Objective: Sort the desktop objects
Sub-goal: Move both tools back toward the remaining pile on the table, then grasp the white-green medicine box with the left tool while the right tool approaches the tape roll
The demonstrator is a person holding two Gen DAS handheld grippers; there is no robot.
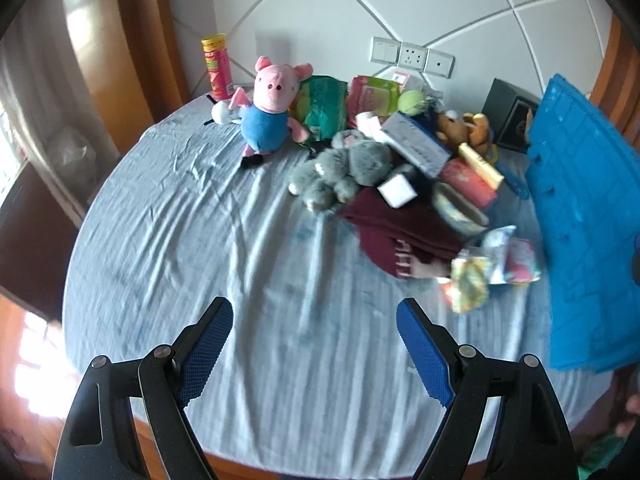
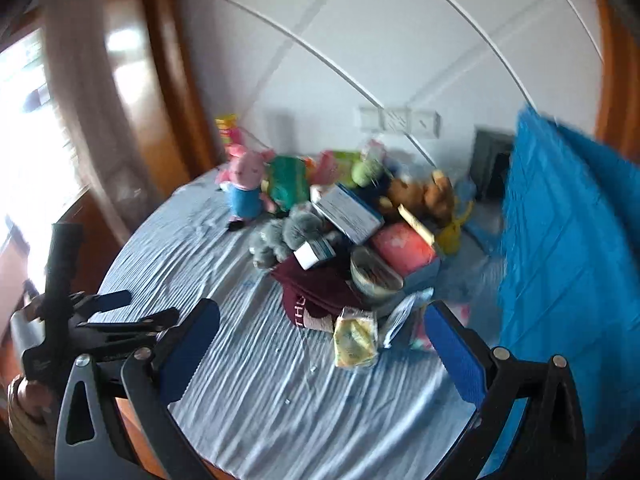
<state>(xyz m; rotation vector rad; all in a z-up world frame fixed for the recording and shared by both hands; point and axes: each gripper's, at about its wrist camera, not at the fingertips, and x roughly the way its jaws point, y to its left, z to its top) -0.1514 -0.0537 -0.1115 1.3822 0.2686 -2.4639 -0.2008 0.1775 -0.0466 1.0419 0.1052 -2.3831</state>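
Near half of the table (image 1: 192, 248) bare, everything heaped toward the far right. Pig plush (image 1: 270, 110) upright at the far left with the snack tube (image 1: 218, 66) behind it against the wall; rabbit plush (image 1: 340, 168) lying just right of the pig, a folded garment (image 1: 400, 236) in front of it with a small box (image 1: 396, 190) on top. Crate (image 1: 588, 220) standing at the right edge, snack packets (image 1: 492, 268) just beside it and nearest the camera.

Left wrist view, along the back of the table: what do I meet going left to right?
Chip can → pink pig plush → green packet → tennis ball → brown plush toy → blue crate.
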